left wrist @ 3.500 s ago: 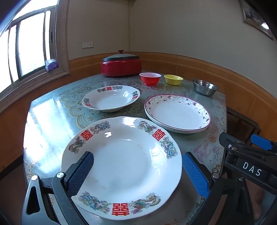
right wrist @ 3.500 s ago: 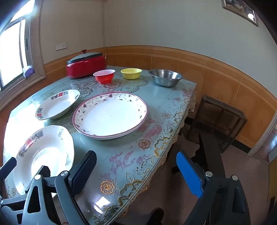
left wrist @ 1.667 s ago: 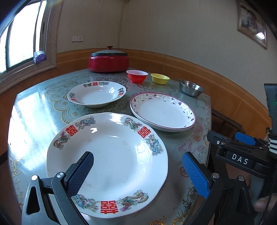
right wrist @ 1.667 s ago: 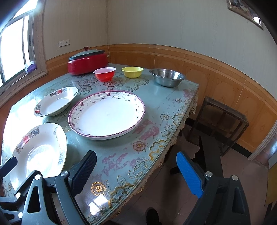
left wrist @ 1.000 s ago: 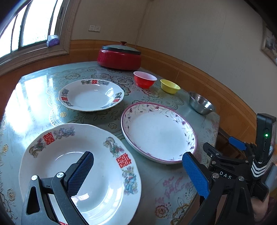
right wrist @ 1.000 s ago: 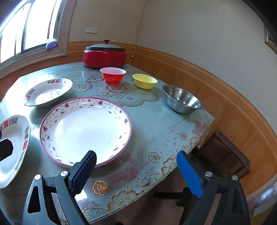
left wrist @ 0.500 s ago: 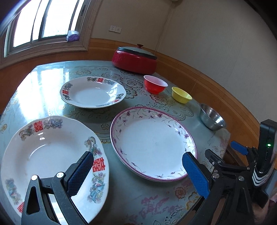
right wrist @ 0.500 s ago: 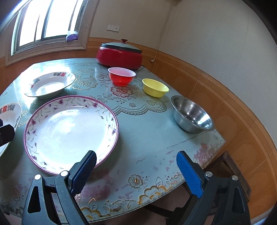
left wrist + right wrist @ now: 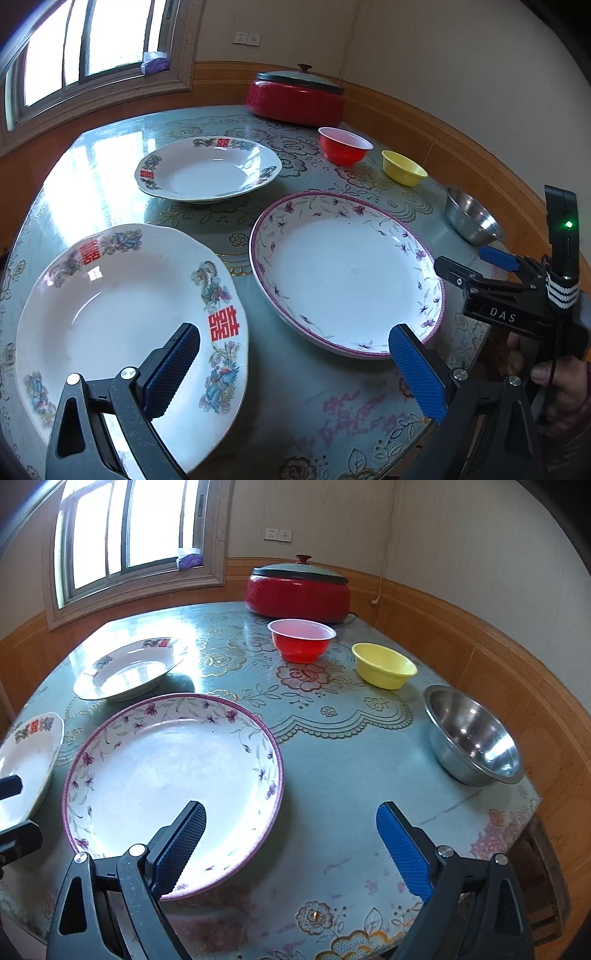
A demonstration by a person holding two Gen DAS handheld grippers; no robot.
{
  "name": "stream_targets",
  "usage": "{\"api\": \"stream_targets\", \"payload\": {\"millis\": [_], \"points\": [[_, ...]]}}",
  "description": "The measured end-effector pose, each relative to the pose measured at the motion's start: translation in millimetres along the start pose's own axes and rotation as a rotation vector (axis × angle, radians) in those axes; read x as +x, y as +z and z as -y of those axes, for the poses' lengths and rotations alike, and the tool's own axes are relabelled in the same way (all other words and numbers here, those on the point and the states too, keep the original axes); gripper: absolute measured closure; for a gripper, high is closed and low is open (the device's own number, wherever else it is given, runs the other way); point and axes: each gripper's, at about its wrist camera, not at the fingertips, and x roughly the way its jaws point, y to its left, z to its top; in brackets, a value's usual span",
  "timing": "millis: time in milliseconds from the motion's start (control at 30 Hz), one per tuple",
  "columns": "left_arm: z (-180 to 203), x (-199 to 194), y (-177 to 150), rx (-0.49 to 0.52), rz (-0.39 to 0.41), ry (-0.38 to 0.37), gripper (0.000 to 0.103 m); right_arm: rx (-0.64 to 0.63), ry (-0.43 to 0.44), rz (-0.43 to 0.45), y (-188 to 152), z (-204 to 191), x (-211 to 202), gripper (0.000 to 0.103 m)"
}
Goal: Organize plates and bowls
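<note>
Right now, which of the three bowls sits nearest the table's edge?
The steel bowl, bare metal at the table's right corner; the red bowl and yellow bowl sit farther in.

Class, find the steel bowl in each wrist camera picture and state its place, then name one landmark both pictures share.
Left wrist view: the steel bowl sits far right at mid-height, at the table edge, beyond the purple-rimmed plate.
Right wrist view: the steel bowl sits right of centre, near the table's right edge.
Shared landmark: the yellow bowl, its nearest neighbour in both.
</note>
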Motion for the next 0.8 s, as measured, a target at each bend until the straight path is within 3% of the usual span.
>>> {"api": "stream_targets", "payload": {"millis": [133,367,600,800], "points": [[4,3,9,0.066,0.000,-0.065,0.000,0.065,0.171,-0.032,20,12,13,0.018],[8,17,15,0.135,-0.029,-0.177,0.002,0.048,0.218,-0.137,51,15,63,0.044],[19,19,18,0.156,-0.016,-0.141,0.012,-0.077,0.280,-0.207,74,9,107,0.064],[39,20,15,0.090,0.013,-0.068,0.024,-0.280,0.430,-0.255,90,-9,130,0.073]]}}
